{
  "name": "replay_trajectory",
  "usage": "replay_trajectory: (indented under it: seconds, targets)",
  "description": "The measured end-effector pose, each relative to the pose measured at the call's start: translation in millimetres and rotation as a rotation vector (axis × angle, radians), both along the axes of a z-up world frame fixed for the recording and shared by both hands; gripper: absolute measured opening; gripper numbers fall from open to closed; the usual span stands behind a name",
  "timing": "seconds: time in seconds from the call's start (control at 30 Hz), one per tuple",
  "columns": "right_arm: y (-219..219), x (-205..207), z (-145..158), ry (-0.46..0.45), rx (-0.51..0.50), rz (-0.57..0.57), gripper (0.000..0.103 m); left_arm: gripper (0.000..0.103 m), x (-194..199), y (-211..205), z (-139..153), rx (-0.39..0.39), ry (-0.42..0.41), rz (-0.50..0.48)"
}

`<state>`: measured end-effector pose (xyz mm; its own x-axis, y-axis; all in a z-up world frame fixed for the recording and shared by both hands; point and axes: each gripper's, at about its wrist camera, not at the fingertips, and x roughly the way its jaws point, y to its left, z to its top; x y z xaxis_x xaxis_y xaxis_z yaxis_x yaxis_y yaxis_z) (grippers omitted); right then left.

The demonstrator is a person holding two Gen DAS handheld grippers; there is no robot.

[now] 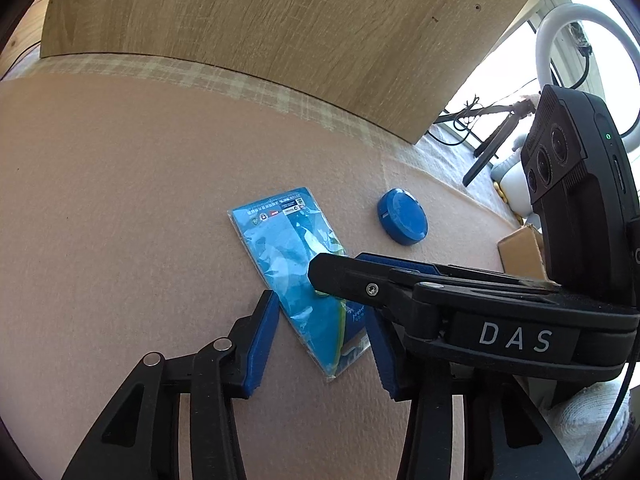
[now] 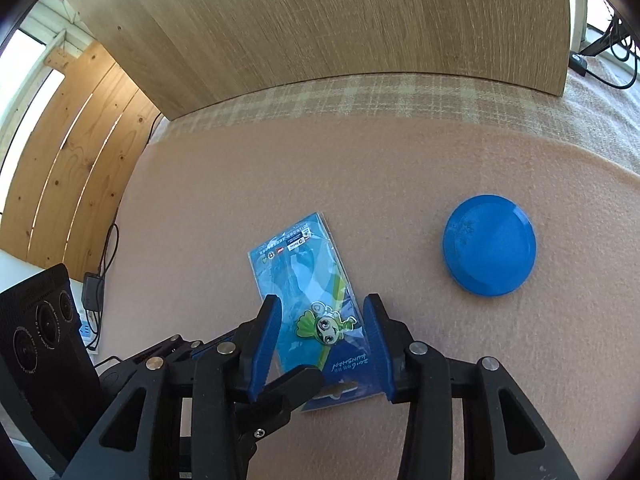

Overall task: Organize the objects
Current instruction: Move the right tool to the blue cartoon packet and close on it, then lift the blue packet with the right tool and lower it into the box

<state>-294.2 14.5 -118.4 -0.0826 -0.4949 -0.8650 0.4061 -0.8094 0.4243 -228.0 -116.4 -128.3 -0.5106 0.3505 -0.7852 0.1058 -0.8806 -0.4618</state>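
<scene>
A blue card in a clear sleeve, with a green cartoon pin on it, lies flat on the peach felt mat (image 1: 120,200) in the left wrist view (image 1: 288,256) and in the right wrist view (image 2: 308,304). A round blue lid lies to its right (image 1: 402,216) (image 2: 490,246). My left gripper (image 1: 324,344) is open, its blue pads on either side of the card's near end. My right gripper (image 2: 320,350) is open too and straddles the same end of the card. The right gripper's body (image 1: 440,300) crosses over the card in the left wrist view.
A tall wooden board (image 2: 320,32) stands at the back of the mat, on a plaid cloth (image 2: 360,96). A ring light and tripod (image 1: 560,52) are at the far right. A slatted wooden panel (image 2: 72,176) and cables are at the left.
</scene>
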Motion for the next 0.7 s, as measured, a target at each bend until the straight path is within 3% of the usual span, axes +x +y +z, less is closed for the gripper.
replay_trajectory:
  seconds: [0.33, 0.7]
  targets:
    - [32, 29, -3, -0.052, -0.052, -0.055, 0.034, 0.046, 36, 27, 2, -0.007, 0.002, -0.048]
    - [97, 78, 0, -0.087, -0.102, -0.138, 0.034, 0.046, 78, 88, 18, -0.014, 0.024, -0.131]
